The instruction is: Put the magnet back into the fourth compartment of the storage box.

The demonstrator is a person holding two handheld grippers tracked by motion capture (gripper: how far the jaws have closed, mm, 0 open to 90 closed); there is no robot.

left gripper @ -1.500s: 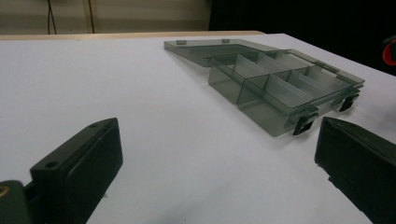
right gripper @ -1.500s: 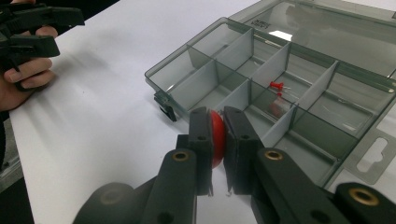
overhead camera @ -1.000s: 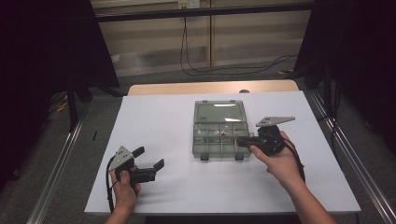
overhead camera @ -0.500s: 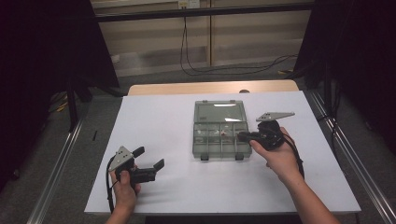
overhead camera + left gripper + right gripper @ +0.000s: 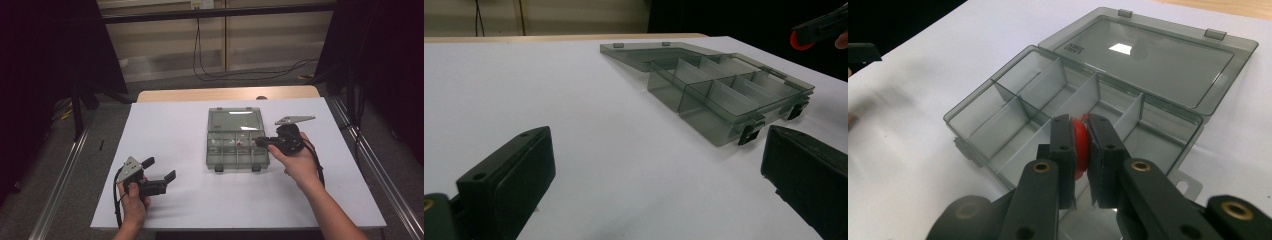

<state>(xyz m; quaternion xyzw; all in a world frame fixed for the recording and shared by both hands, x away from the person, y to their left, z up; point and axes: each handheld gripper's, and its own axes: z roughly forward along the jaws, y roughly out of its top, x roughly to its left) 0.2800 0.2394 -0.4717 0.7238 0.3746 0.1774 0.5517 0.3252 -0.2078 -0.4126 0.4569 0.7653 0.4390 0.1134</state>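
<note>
White table [image 5: 190, 130] with an open grey organizer box [image 5: 235, 137] in the middle. Right gripper [image 5: 1080, 137] is pinching a little red disc [image 5: 1079, 145] between its jaws, right over the box compartments. Left gripper [image 5: 161, 169] sits well off to the side, jaws spread wide with nothing between them.

I see the organizer box [image 5: 1063, 95] as smoky, see-through grey plastic, smooth and glossy; its open lid [image 5: 1148, 55] throws back a bright glint. The red disc [image 5: 1079, 145] nipped in my right tongs [image 5: 1080, 150] looks like smooth, slightly shiny plastic. Both tongs' jaws are matt black plastic, faintly grainy on my left tongs [image 5: 649, 185]. The desk [image 5: 175, 130] wears a flat, matt white covering, with pale wood at its far edge.
</note>
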